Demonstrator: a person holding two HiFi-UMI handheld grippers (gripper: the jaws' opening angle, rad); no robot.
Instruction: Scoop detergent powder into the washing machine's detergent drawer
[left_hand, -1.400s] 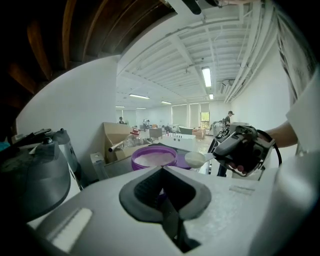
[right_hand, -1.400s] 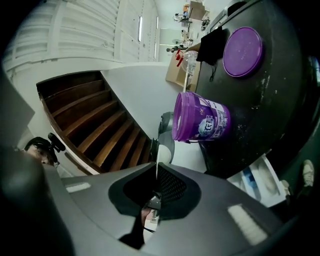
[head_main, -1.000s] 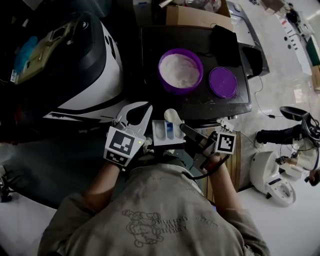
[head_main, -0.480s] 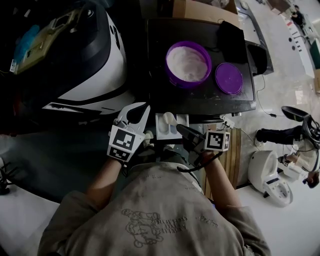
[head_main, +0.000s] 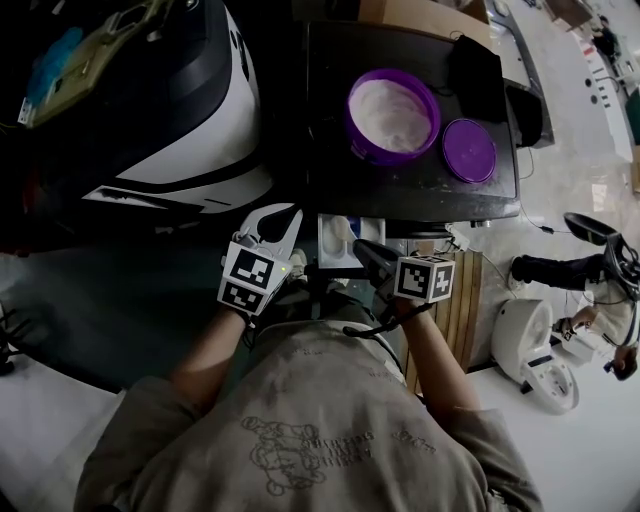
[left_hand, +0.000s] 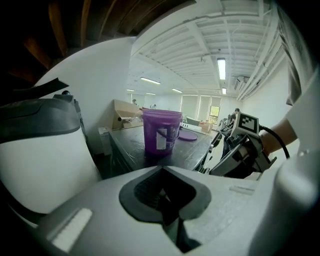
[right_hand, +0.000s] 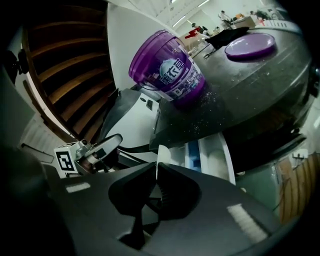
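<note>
t=now | white scoop (right_hand: 159, 161) sits lower in detergent drawer (right_hand: 204, 150) than a second ago, likely tipping powder | right gripper (right_hand: 157, 175) pinching scoop handle | left gripper (left_hand: 162, 192) pressed together, empty, beside drawer | purple tub (head_main: 392, 115) open on the black table behind

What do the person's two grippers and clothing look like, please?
The left gripper is white with dark inner lining; the right gripper is black, trailing a black cable. Each carries a cube of black-and-white square markers. The person wears a grey printed top.

Dim, vignetted views, fisheye-bent edges
</note>
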